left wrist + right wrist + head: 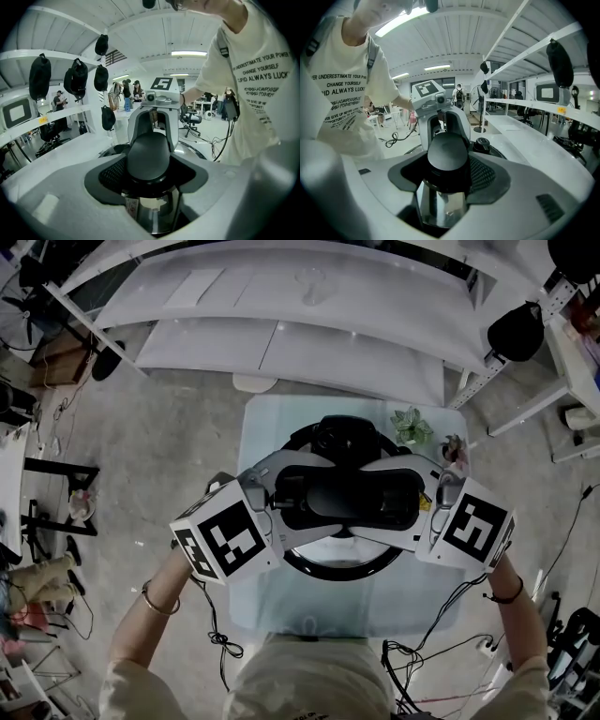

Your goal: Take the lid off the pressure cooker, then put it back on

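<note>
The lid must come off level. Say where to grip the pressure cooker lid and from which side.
Grip the black handle across the lid by its two ends: left gripper from the left, right gripper from the right. It is a long, level bar, and each rounded end fits between the jaws, where both grippers sit now.

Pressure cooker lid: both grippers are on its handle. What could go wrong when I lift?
1. The left gripper and right gripper grip opposite ends of the rounded lid handle; an uneven lift could tilt the lid or slip an end free.
2. Small potted plants stand close behind the right gripper; a swing there could knock them.
3. The table is small; a stuck lid might drag the cooker.
</note>
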The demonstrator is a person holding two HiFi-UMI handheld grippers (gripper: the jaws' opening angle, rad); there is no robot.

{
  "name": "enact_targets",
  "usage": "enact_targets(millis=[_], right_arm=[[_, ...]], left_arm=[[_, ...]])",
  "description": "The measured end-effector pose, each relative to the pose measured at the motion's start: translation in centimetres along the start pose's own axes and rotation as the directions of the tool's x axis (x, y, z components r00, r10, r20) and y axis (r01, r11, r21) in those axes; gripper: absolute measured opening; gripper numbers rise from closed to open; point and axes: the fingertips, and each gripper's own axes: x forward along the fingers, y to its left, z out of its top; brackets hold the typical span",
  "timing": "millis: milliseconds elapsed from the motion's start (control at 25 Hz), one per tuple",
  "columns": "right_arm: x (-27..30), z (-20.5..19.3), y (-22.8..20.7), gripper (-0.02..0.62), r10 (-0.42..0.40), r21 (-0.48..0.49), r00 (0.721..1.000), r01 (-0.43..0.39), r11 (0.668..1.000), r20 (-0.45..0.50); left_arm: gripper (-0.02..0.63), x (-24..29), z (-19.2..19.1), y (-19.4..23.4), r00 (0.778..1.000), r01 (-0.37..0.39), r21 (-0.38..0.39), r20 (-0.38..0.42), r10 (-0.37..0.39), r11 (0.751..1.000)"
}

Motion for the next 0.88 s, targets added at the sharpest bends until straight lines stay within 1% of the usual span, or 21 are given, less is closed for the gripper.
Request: enact_targets(millis=[120,560,720,880], right_arm=[[-0.3,0.5,0.0,0.268,-0.003,0.01,1.0,0.003,1.0,0.017],[-1.6,2.0,1.1,0.268,-0.047,-0.009,0.999,0.047,0.999,0.023],[-2.2,2.8,2.0,0.268,-0.064,0.003,0.997,0.064,0.998,0.03],[-2.7,3.5,3.2,0.268,-0.086,0.0,0.996,0.086,0.996,0.029]], left_arm=[[0.29,-0.3,0.6,0.1,1.0,0.002,0.002,0.012,-0.002,1.0],[0.29,-1.1,2.5,-0.8,1.0,0.004,0.042,0.03,-0.006,0.999],[0.29,-1.8,3.4,-1.6,0.999,0.015,0.041,0.04,-0.017,0.999],[0.29,-2.4,4.2,-2.7,0.999,0.023,0.057,0.047,-0.026,0.998]])
